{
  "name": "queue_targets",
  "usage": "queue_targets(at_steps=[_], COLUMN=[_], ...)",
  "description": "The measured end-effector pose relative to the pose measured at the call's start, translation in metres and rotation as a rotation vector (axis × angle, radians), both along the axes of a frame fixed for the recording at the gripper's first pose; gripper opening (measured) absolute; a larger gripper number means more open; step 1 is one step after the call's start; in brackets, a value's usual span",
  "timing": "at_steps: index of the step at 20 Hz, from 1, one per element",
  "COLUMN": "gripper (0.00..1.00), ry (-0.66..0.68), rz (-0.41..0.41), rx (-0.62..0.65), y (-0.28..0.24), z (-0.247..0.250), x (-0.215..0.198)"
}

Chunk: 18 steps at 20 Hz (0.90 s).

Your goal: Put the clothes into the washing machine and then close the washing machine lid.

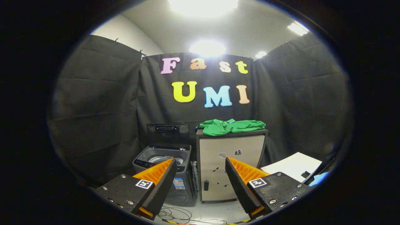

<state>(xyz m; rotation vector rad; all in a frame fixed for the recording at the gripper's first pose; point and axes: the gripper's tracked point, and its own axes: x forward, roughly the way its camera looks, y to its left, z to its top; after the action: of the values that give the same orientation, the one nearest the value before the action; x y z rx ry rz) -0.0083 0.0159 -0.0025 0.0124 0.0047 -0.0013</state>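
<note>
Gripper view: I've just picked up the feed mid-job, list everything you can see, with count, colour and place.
clothes: one bundle, green, on top of the cabinet, beyond the fingers.
cabinet: one, beige front with dark frame, right of the washing machine.
washing machine: one, grey, on the floor left of the cabinet.
lid: one, dark, standing open above the drum.
cables: a few, dark, on the floor just ahead of the fingers.
white board: one, lying right of the cabinet.
gripper: one, fingers spread open, holding nothing, short of the machine and cabinet.
</note>
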Motion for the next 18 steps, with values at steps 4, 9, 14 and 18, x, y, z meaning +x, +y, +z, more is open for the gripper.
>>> queue_targets(at_steps=[4, 9, 14, 18], gripper=[0.95, 0.95, 0.95, 0.95], ry=[0.004, 0.011, 0.015, 0.017], rz=[0.012, 0.027, 0.042, 0.041], rx=[-0.031, -0.031, -0.033, -0.041], y=[0.009, 0.019, 0.030, 0.035], z=[-0.003, -0.005, -0.010, -0.011], x=[-0.004, -0.009, -0.014, -0.014])
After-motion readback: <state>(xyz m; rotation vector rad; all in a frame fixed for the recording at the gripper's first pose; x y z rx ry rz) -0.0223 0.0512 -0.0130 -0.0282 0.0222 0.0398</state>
